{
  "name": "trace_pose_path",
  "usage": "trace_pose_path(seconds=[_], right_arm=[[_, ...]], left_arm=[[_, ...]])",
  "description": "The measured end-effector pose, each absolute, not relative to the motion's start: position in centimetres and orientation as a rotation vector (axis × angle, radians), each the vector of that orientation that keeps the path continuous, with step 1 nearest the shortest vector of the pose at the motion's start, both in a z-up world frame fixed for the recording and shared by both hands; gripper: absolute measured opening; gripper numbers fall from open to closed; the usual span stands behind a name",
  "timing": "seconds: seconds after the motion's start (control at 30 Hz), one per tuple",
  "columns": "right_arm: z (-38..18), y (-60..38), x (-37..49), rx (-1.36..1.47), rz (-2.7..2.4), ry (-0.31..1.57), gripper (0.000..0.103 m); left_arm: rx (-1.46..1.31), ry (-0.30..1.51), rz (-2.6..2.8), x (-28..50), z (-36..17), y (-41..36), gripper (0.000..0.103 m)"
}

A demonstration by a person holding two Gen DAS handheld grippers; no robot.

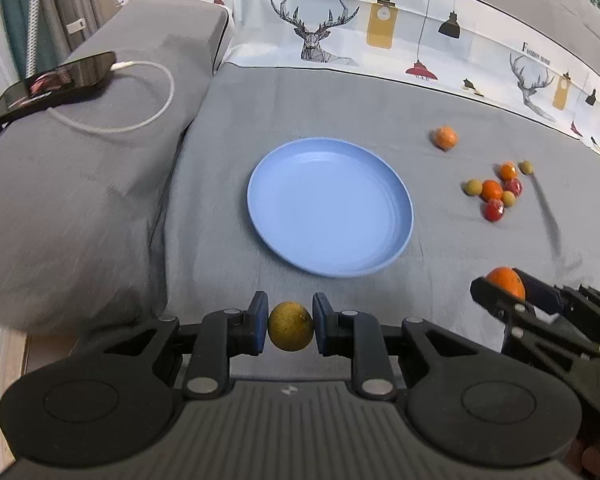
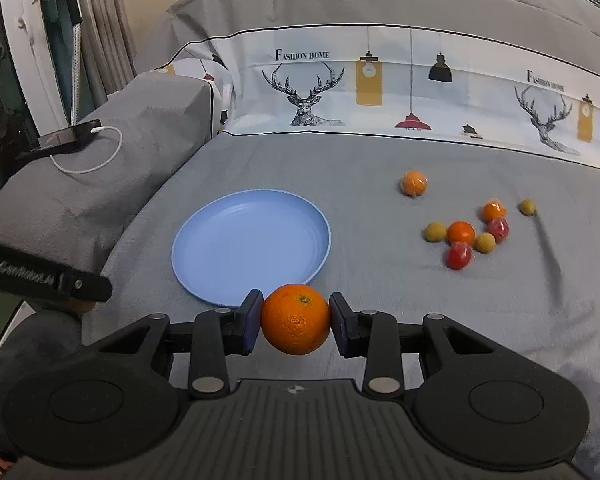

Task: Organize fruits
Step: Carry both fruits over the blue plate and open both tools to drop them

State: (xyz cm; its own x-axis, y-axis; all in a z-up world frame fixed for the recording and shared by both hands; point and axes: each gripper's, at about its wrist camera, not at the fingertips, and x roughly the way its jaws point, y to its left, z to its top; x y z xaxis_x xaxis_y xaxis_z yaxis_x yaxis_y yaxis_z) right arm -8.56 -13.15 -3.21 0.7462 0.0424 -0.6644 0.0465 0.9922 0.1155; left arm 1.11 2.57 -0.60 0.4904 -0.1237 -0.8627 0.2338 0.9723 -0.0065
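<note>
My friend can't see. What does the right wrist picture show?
The right tongs hold an orange just short of an empty blue plate on a grey bed cover. More small fruits lie scattered to the plate's right.

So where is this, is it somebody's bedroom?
Probably a bedroom, yes. The fruit and the blue plate sit on a bed with a grey sheet. Behind is deer-print bedding reading "Fashion Home", and a phone charges on a grey pillow beside curtains.
</note>
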Motion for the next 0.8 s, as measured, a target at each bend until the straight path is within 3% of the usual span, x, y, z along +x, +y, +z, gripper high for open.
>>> trace_pose_path(seconds=[0.8], right_arm=[[-9.9,-11.7,4.9,0.045,0.059,0.849,0.038]], left_arm=[[0.190,1.082,-0.218,15.1,-9.1,-2.1,0.026]])
